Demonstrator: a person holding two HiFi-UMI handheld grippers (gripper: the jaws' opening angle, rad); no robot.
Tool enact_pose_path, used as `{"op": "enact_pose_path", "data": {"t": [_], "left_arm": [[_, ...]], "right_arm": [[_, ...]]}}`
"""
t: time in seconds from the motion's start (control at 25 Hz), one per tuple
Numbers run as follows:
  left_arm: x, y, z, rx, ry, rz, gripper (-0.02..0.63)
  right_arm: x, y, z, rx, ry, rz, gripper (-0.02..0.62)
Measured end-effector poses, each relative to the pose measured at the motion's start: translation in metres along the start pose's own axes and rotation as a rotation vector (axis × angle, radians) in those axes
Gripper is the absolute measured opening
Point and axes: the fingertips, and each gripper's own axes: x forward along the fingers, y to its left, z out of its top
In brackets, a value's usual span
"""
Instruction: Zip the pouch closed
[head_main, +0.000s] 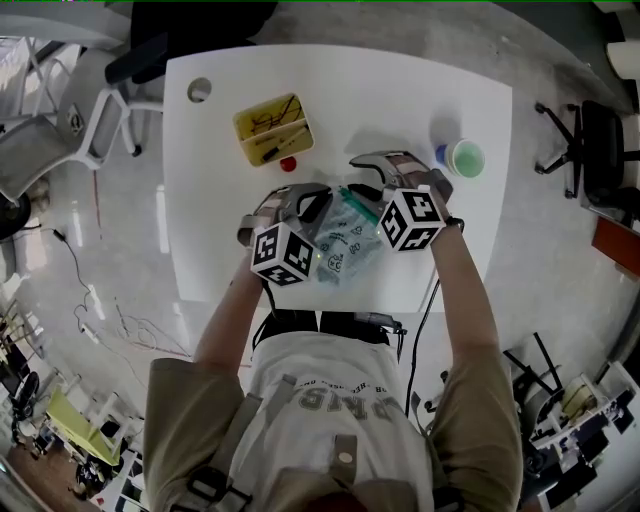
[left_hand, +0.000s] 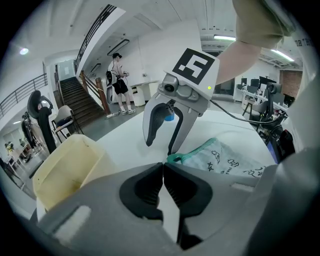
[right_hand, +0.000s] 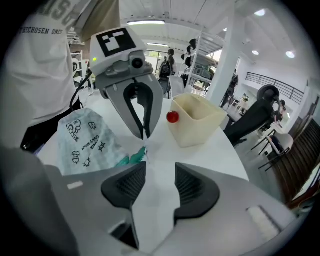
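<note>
Looking down from the head view, saw a white table (head_main: 400, 100) with the pouch (head_main: 345, 252) lying flat close to its near edge, between the two grippers. Noted a clear pouch with small black drawings and a green zipper (head_main: 358, 208) along its far edge. Found the left gripper (head_main: 318, 203) at the left end of that zipper, tilted down toward the table. Saw its fingers (left_hand: 143, 187) pressed together in the left gripper view, with no gap at the tips, and the green corner of the zipper right at those tips. Could not tell about any pouch material caught between them. Found the right gripper (head_main: 360, 178) reaching in from the right over the far edge of the pouch, also tilted down. Saw its fingers (right_hand: 197, 187) spread apart in the right gripper view, with only bare table between them and the green zipper end just beyond the left finger, not touching it. Saw the tips of both grippers near each other at the same end of the zipper. Noticed a yellow box (head_main: 243, 128) farther away and to the left, with pens inside, and a small red ball (head_main: 288, 164) just beside its near right corner. Noticed a green cup (head_main: 465, 158) far right on the table, well apart from the pouch.
</note>
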Motion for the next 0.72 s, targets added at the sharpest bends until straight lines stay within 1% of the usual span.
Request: {"op": "enact_pose_path", "data": {"t": [0.12, 0.28, 0.4, 0.56, 0.72], "left_arm": [[0.000, 0.000, -0.002, 0.003, 0.004, -0.005, 0.015], [-0.001, 0.002, -0.002, 0.006, 0.000, -0.013, 0.015], [-0.001, 0.002, -0.002, 0.010, -0.001, -0.016, 0.015], [-0.001, 0.002, -0.001, 0.013, -0.002, -0.016, 0.014], [-0.003, 0.003, 0.000, 0.017, -0.005, -0.020, 0.014]], "right_arm": [[0.006, 0.004, 0.001, -0.028, 0.015, 0.047, 0.179], [0.009, 0.013, 0.002, -0.076, 0.028, 0.144, 0.171], [0.011, 0.020, 0.003, -0.122, 0.042, 0.202, 0.146], [0.013, 0.026, 0.004, -0.163, 0.053, 0.232, 0.106], [0.015, 0.029, 0.005, -0.173, 0.048, 0.240, 0.067]]}}
